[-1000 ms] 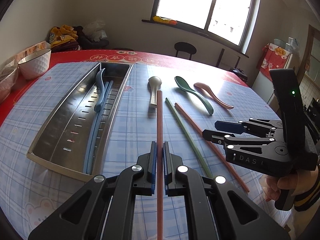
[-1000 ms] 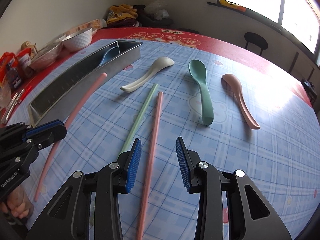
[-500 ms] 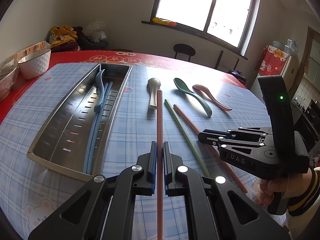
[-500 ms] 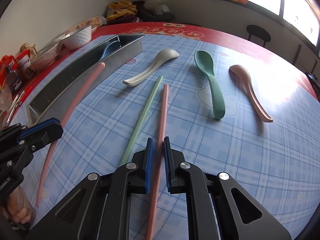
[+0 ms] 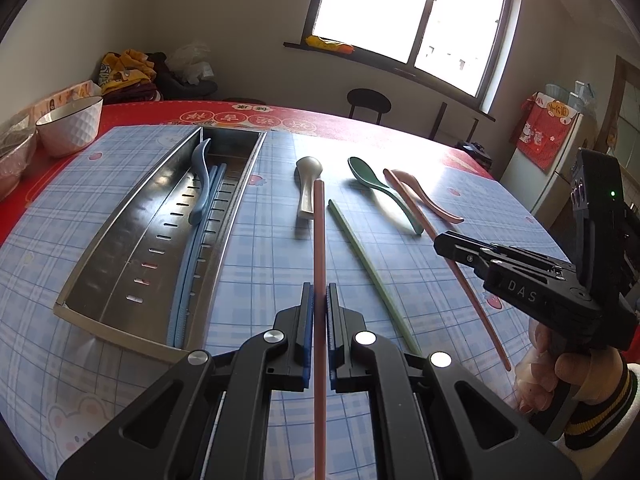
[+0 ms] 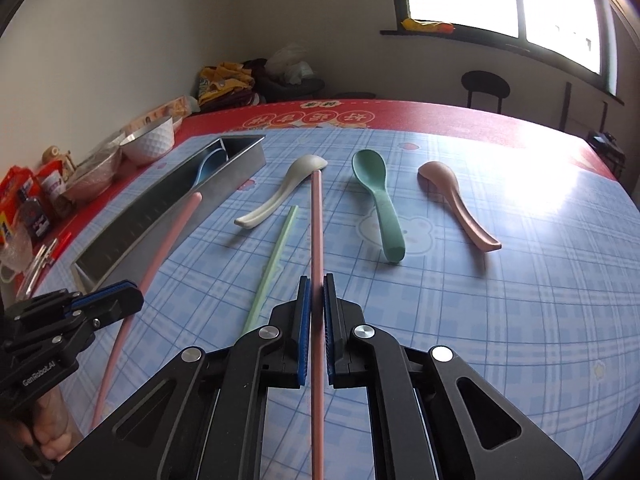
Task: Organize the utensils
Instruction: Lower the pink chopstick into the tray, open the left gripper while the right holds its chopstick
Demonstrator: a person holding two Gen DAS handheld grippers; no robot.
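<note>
Two pink chopsticks are in our grip: the first pink chopstick (image 5: 319,240) sits clamped between the fingers of the left gripper (image 5: 319,300), and the second pink chopstick (image 6: 317,240) is pinched by the right gripper (image 6: 317,284), its fingers closed tight on the shaft. The green chopstick (image 6: 276,252) lies flat on the bench (image 6: 500,300) just left of our right-hand chopstick. Beyond it, three spoons rest on the checked cloth: the white spoon (image 6: 280,196), the green spoon (image 6: 380,204), and the pink spoon (image 6: 460,208), spaced apart side by side. Farther left sits the steel tray (image 5: 120,248), holding a blue spoon (image 5: 200,184) and blue chopsticks (image 5: 188,272) along its right wall. A white bowl (image 5: 70,124) stands past the tray's far left corner.
</note>
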